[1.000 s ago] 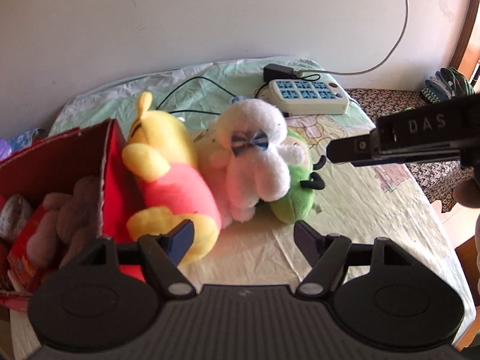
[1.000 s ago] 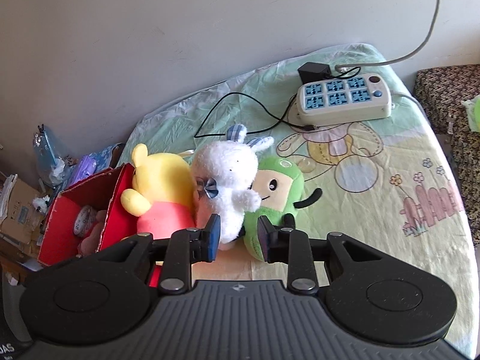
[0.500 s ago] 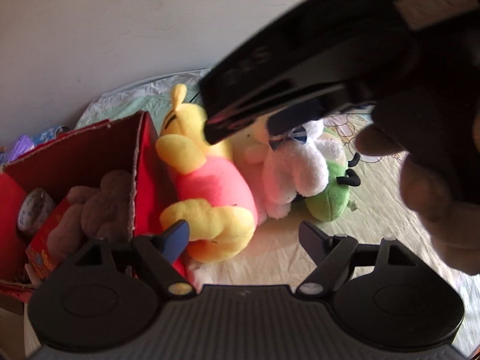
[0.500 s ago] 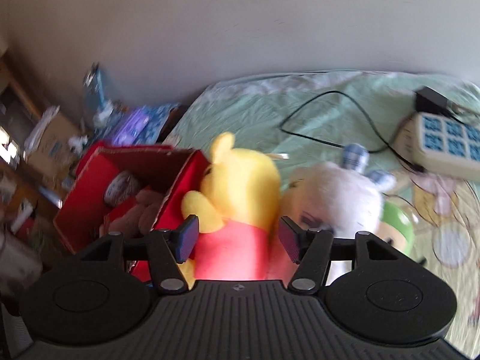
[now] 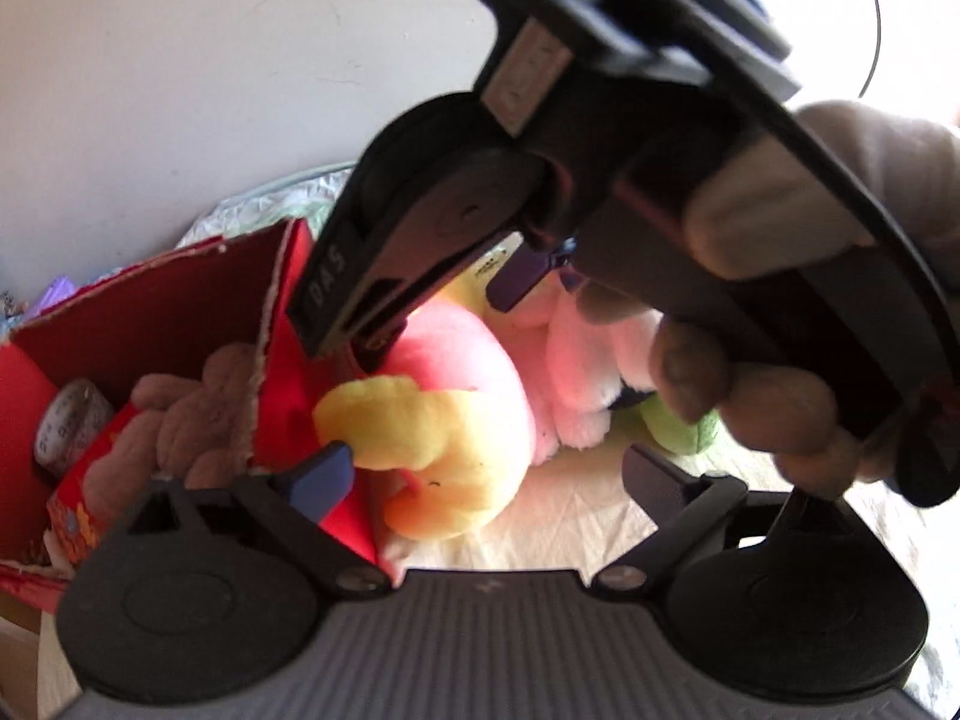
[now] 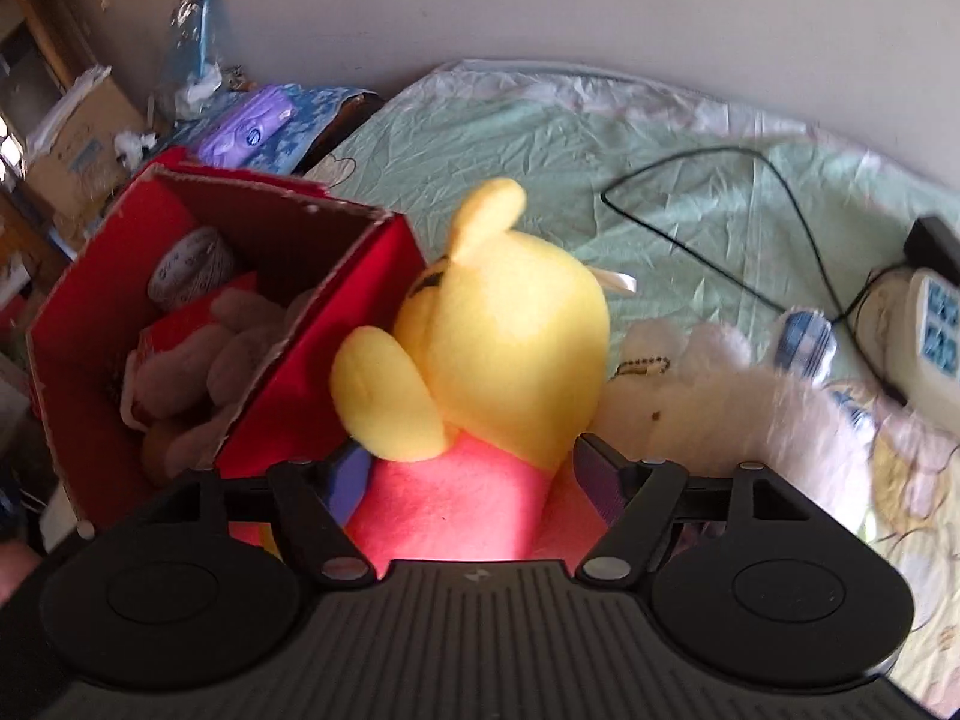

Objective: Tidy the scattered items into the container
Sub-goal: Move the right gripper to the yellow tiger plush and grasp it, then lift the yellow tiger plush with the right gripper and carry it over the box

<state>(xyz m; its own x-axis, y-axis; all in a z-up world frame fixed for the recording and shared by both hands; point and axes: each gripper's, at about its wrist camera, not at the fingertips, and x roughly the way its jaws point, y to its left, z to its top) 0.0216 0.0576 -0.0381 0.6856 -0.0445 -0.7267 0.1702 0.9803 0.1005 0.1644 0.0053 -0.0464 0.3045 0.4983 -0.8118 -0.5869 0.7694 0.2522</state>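
A yellow bear plush in a red shirt [image 6: 504, 324] leans against the outside of the red cardboard box [image 6: 336, 324]. My right gripper [image 6: 474, 480] straddles the bear's red body; its jaws are opening and the pads stand beside the plush without pressing it. In the left wrist view the bear's [image 5: 444, 420] yellow foot lies between the fingers of my left gripper [image 5: 486, 474], whose jaws are opening wide and hold nothing. The right gripper [image 5: 444, 312], held by a hand [image 5: 780, 396], fills the top of that view. A white rabbit plush [image 5: 594, 372] and a green plush [image 5: 684, 426] lie beside the bear.
The red box [image 5: 150, 324] holds a brown plush [image 5: 180, 420] and a grey patterned ball [image 5: 66, 426]. A power strip [image 6: 930, 342] and a black cable [image 6: 720, 222] lie on the green sheet. Cardboard boxes and bags [image 6: 78, 138] crowd the far left.
My right gripper swung left from the rabbit and green plush to over the yellow bear, and its jaws widened. It now blocks much of the left wrist view. The left jaws widened too.
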